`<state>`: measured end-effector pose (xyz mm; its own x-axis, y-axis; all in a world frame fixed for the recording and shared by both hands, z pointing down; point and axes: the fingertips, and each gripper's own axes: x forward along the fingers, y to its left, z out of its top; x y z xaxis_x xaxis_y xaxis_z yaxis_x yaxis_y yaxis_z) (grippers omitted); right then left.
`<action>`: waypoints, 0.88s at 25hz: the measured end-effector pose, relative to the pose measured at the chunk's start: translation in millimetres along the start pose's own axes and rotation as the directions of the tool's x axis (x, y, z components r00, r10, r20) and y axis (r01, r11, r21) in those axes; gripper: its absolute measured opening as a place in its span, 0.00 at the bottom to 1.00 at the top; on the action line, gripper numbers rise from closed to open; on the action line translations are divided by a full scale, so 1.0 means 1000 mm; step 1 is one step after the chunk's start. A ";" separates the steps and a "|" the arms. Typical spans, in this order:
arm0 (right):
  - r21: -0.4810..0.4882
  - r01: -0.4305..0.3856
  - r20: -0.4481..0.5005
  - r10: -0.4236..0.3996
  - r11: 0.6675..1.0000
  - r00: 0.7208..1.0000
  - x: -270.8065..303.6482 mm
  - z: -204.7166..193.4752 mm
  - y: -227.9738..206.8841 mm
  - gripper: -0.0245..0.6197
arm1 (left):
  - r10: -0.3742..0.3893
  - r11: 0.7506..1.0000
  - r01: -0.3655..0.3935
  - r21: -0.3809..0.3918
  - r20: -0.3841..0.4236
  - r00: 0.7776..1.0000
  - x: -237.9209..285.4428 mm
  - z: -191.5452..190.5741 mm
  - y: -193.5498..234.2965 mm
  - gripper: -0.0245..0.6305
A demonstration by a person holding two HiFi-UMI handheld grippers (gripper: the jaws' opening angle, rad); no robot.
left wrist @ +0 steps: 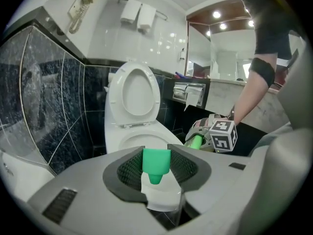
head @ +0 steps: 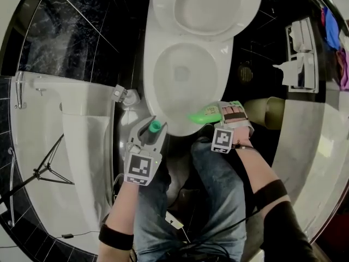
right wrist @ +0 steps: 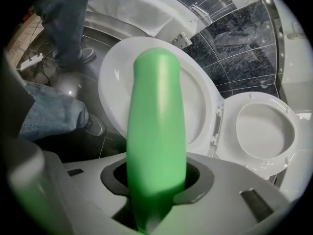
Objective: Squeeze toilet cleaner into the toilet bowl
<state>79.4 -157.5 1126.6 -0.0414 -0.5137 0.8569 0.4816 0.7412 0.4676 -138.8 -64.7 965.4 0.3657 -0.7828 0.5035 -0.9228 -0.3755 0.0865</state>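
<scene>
The white toilet bowl (head: 150, 64) stands open with its lid (head: 207, 4) raised. My right gripper (head: 217, 115) is shut on a green cleaner bottle (head: 203, 114) that lies level over the bowl's near right rim. In the right gripper view the bottle (right wrist: 156, 126) juts out from between the jaws over the bowl (right wrist: 110, 82). My left gripper (head: 153, 130) hovers at the bowl's near left edge, shut on a small green cap (head: 155, 126). In the left gripper view the cap (left wrist: 156, 161) sits between the jaws with a white piece below it, and the right gripper (left wrist: 203, 138) shows beyond.
A glass partition (head: 65, 135) and a tripod (head: 46, 168) stand at the left. A toilet paper holder (head: 300, 59) hangs on the dark wall at the right, with a beige bin (head: 270, 111) below it. The person's jeans (head: 218, 201) and a power strip (head: 174, 220) fill the near floor.
</scene>
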 end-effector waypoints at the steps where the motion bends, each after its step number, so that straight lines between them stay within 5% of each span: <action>1: -0.006 -0.010 0.002 0.010 1.000 1.000 0.001 0.001 0.003 0.33 | -0.002 1.000 0.002 0.004 0.000 1.000 0.000 -0.002 0.001 0.27; 22: -0.006 -0.075 0.104 0.075 0.997 0.992 0.009 0.059 -0.018 0.32 | 0.043 0.998 -0.044 -0.033 -0.036 0.998 -0.006 -0.010 0.034 0.27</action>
<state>18.6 -150.1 1138.3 -0.0958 -0.4093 0.9074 0.4886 0.7749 0.4011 -173.7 -68.3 973.8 0.3211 -0.7801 0.5370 -0.9416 -0.3238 0.0926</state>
